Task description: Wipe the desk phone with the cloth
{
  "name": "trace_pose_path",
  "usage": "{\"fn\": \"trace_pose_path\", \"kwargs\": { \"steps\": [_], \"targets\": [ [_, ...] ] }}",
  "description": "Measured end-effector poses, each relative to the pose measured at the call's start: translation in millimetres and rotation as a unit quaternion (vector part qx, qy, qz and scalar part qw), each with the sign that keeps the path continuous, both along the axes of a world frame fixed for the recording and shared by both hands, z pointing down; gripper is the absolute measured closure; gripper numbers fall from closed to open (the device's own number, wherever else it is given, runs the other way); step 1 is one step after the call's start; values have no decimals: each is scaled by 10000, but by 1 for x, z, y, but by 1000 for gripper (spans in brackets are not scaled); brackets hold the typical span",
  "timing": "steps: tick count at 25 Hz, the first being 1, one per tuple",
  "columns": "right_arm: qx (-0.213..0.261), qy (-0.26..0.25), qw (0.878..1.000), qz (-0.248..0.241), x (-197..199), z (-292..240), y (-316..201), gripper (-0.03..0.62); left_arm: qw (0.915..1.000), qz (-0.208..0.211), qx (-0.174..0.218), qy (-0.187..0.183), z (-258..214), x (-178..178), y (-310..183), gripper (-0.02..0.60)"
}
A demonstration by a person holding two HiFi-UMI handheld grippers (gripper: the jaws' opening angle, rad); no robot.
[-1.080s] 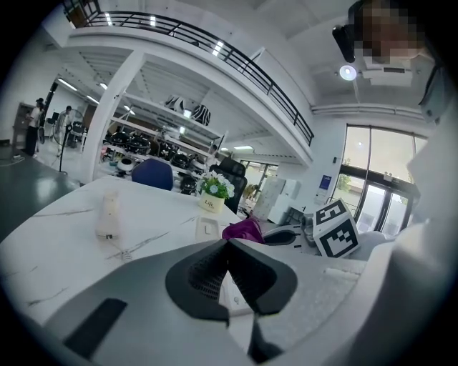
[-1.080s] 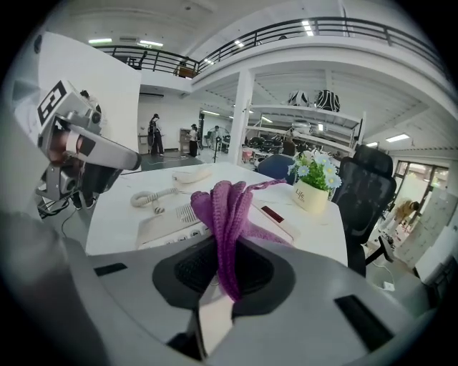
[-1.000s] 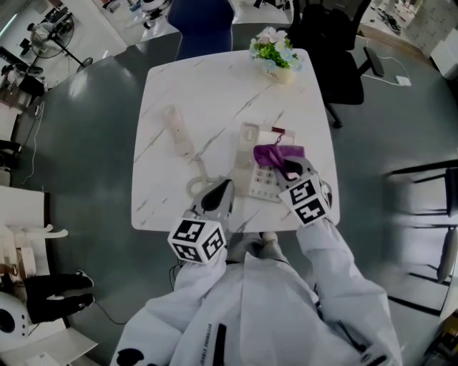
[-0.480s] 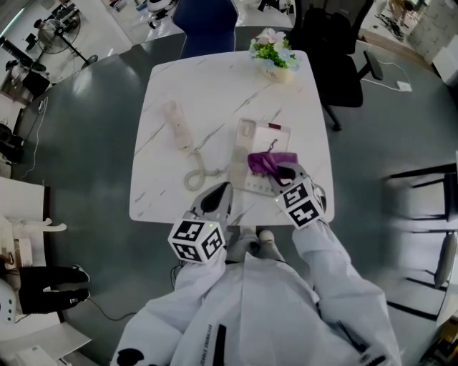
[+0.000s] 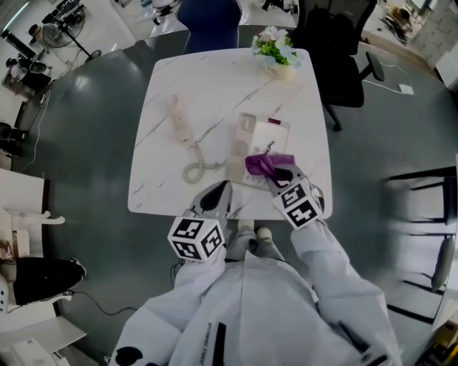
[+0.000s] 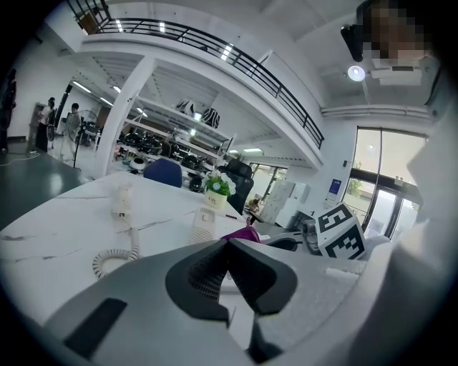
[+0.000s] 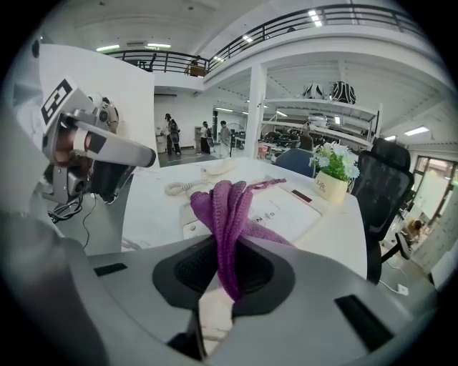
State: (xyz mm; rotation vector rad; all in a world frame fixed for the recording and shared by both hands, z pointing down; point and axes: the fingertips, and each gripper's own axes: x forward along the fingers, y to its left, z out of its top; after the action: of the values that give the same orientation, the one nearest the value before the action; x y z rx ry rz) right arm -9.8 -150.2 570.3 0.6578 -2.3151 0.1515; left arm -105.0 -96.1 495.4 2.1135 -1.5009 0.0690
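Observation:
The cream desk phone (image 5: 259, 143) lies on the white marble table (image 5: 215, 78), right of centre. Its handset (image 5: 179, 119) is off the base, lying to the left, joined by a coiled cord (image 5: 195, 171). My right gripper (image 5: 276, 172) is shut on a purple knitted cloth (image 5: 264, 164), which rests on the phone's near end. In the right gripper view the cloth (image 7: 227, 207) stands bunched between the jaws, above the phone's keypad (image 7: 275, 211). My left gripper (image 5: 217, 193) hovers shut and holds nothing at the table's near edge, left of the phone.
A small pot of flowers (image 5: 276, 53) stands at the table's far right edge. A black office chair (image 5: 330, 50) and a blue chair (image 5: 207, 21) stand beyond the table. Grey floor surrounds it. Seen from the left gripper, the handset (image 6: 123, 201) and cord (image 6: 114, 259) lie ahead.
My right gripper has drawn the cloth over the phone toward its near end, closer to me. The left gripper has stayed at the table's edge.

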Motion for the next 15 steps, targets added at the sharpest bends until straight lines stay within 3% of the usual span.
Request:
{"fn": "trace_pose_path", "kwargs": {
  "steps": [15],
  "targets": [
    [-222,-3,9995,-202,-1,10,31,553,9999,-129,34,28,-1,6,17,584]
  ]
}}
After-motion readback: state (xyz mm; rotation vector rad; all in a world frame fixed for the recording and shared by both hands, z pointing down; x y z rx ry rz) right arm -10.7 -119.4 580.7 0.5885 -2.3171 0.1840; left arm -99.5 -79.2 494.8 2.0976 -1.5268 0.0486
